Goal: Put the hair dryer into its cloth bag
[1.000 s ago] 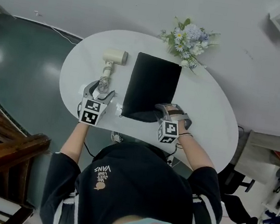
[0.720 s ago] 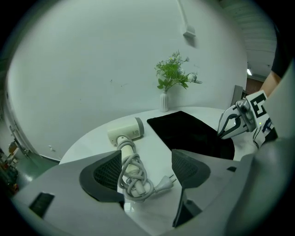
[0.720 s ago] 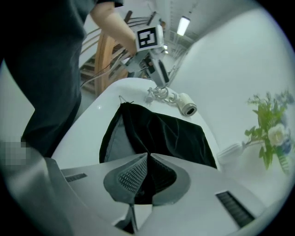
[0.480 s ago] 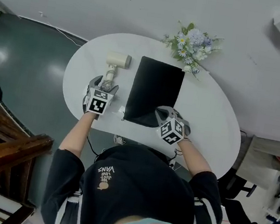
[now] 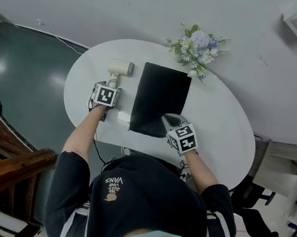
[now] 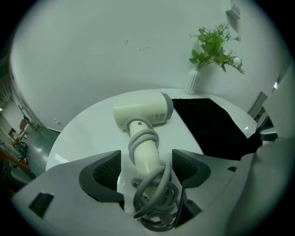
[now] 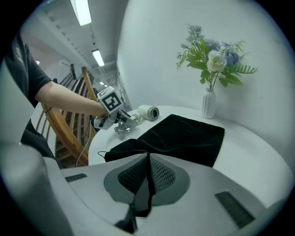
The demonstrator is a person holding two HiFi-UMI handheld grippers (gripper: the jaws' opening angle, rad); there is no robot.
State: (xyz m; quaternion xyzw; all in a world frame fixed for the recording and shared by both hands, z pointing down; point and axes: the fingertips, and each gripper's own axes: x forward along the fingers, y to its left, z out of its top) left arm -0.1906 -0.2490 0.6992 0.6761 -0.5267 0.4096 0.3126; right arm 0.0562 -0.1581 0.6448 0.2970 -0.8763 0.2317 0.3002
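Two hazards are judged likely, and both are set on the white oval bench (image 5: 220,126). First, the black cloth bag (image 5: 160,97) is laid flat at the bench's middle, its mouth apparently at the near end. It is pinched only by a thin fold of its near edge. If that fold is drawn up too sharply, it could be slipped from the pads, or a single layer could be lifted and the mouth left closed.

Second, the cream hair dryer (image 5: 120,68) is laid on its side just beside the bag's left edge, outside it. It could be rolled or pushed away if its handle is met off-centre. Its grey cord (image 6: 141,139) is wound loosely round the handle, so a loop may be caught instead of the handle, and the hold would then be soft.

The left hand-held gripper (image 6: 147,170) is pointed steeply down. Its jaws are spread wide on either side of the handle, with neither pad seen pressing on it. The right hand-held gripper (image 7: 148,177) is angled down less steeply at the bag's near right corner and is clenched on the black fabric.
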